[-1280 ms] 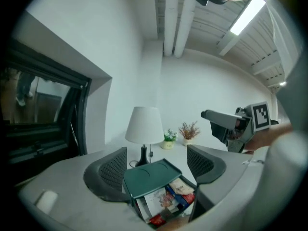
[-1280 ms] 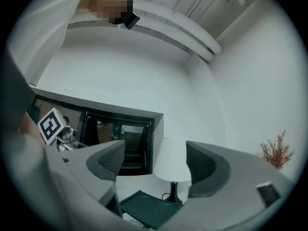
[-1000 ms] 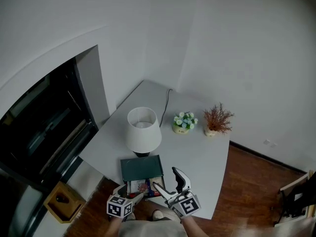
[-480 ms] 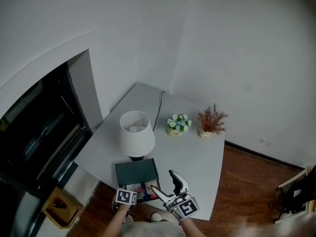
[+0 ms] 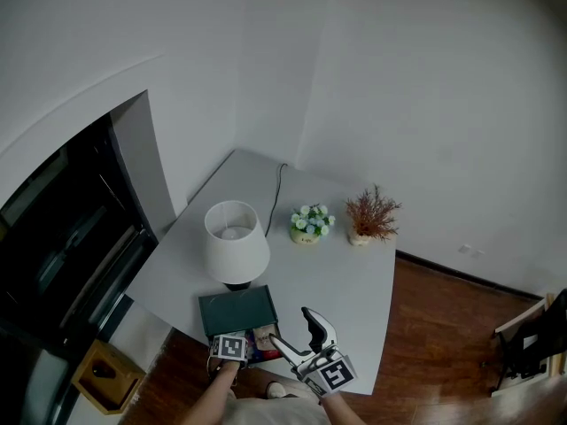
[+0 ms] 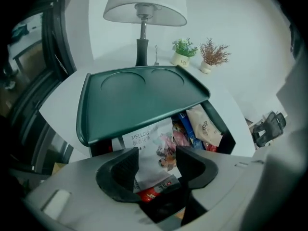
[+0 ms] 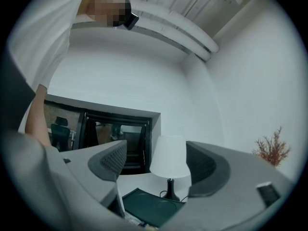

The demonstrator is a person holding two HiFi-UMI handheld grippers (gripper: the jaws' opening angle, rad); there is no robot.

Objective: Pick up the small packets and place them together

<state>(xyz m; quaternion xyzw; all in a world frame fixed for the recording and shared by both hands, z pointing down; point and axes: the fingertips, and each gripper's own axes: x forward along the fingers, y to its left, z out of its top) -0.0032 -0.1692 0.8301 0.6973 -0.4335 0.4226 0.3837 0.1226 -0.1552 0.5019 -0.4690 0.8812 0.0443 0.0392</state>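
**Left gripper** [image 6: 156,160]
- It points steeply down into the box [image 6: 222,131], which stands at the near edge of the table [image 5: 354,277].
- The jaws stand about half-way in and have just been closing.
- A white packet [image 6: 153,146] lies between them, with one pad [image 6: 126,165] close beside each of its side edges.
- The packet is still flat and rests in the box. The tongs are not yet clenched on it.

**Right gripper** [image 7: 154,162]
- It is held roughly level, just right of the left gripper and near the box's right side.
- The jaws are wide apart and have just eased slightly inward.
- Nothing is between them: released and empty.

**Box contents**
- The white packet leans at the front of the box, with its upper end under the front lip of the lid [image 6: 134,97].
- To its right lie the other packets, crowded together and touching: a beige one [image 6: 206,126], a blue one [image 6: 185,123] and some red and pink ones.
- The green lid has two round recesses and covers the rear of the box.

**Behind the box**
- The lamp [image 5: 235,237] stands just behind the lid. It has a white shade and a dark base.
- Its cord [image 5: 276,189] runs toward the far corner of the table.
- Right of the lamp is a flower pot [image 5: 306,224], with a dried plant [image 5: 370,215] beside it. The two are near each other but apart.
- The table fits into a corner of white wall [image 5: 425,104].
- A dark window [image 5: 62,237] lies to the left.
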